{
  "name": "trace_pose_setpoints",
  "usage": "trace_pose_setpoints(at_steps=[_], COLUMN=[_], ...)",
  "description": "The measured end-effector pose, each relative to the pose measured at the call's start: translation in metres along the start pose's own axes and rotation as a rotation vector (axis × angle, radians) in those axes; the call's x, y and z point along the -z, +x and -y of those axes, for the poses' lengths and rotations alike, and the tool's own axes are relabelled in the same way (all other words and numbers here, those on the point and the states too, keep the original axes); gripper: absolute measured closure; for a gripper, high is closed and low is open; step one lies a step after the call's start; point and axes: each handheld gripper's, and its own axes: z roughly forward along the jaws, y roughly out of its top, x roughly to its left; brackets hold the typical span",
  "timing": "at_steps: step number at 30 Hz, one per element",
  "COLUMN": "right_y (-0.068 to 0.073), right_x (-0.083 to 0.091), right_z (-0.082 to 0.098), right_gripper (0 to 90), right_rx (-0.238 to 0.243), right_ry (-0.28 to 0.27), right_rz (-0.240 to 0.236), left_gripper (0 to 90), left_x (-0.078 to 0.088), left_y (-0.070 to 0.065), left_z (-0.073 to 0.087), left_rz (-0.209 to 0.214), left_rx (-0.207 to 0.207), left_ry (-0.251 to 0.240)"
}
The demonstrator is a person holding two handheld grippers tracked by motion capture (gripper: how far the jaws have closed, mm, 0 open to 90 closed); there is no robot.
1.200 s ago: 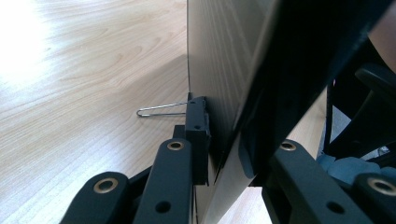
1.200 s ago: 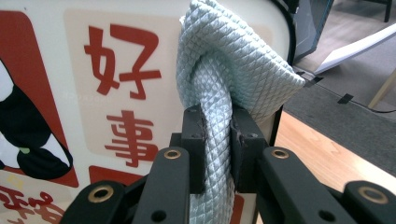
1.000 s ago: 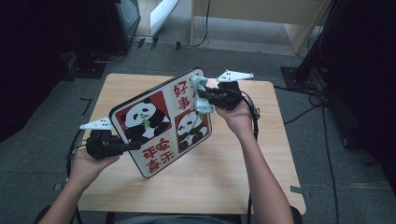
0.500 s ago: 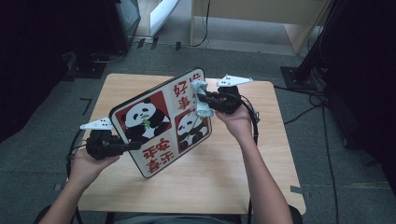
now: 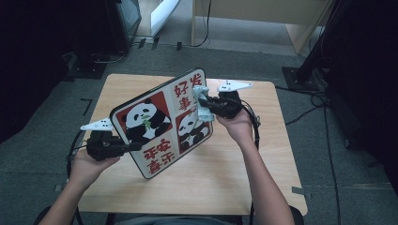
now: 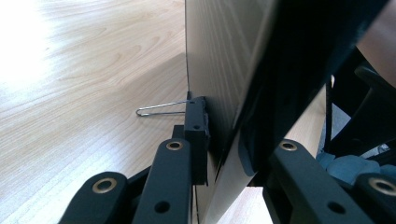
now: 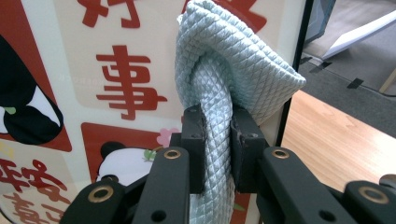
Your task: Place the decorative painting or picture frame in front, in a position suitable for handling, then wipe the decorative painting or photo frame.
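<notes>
Pale-blue quilted cloth [image 7: 224, 84], pinched tight in the right gripper [image 7: 217, 140], should press flat across the red-and-cream panda picture board [image 5: 162, 122]. The left gripper [image 6: 231, 154], clamped on the board's edge, must hold it rigid.

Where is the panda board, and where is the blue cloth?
panda board [image 5: 155, 124], high view, on the big panda picture.
blue cloth [image 7: 233, 60], right gripper view, on its folded top.
</notes>
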Motion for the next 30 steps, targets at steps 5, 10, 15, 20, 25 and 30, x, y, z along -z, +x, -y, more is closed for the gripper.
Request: trace_pose_setpoints(at_steps=[5,10,15,20,25,30], right_y=[0.001,0.001,0.001,0.001,0.0,0.0], right_x=[-0.002,-0.003,-0.004,-0.007,-0.008,-0.009], right_z=[0.006,0.012,0.016,0.024,0.03,0.038], right_gripper=[78.8,78.8,78.8,78.8,78.7,78.7], right_rx=[-0.005,-0.003,-0.01,0.0,-0.006,-0.023], right_ry=[-0.009,0.006,0.023,0.026,0.052,0.046], right_rz=[0.0,0.001,0.002,0.006,0.004,0.006], left_gripper=[77.4,77.4,77.2,77.2,77.2,77.0], left_x=[0.0,0.0,0.0,0.0,0.0,0.0], left_y=[0.0,0.0,-0.001,0.0,0.0,-0.001], left_z=[0.0,0.0,0.0,0.0,0.0,0.0], left_rz=[0.0,-0.001,0.0,0.001,0.002,0.003], left_rx=[-0.002,-0.003,-0.004,-0.006,-0.007,-0.008], left_ry=[0.001,0.003,0.003,0.004,0.004,0.004])
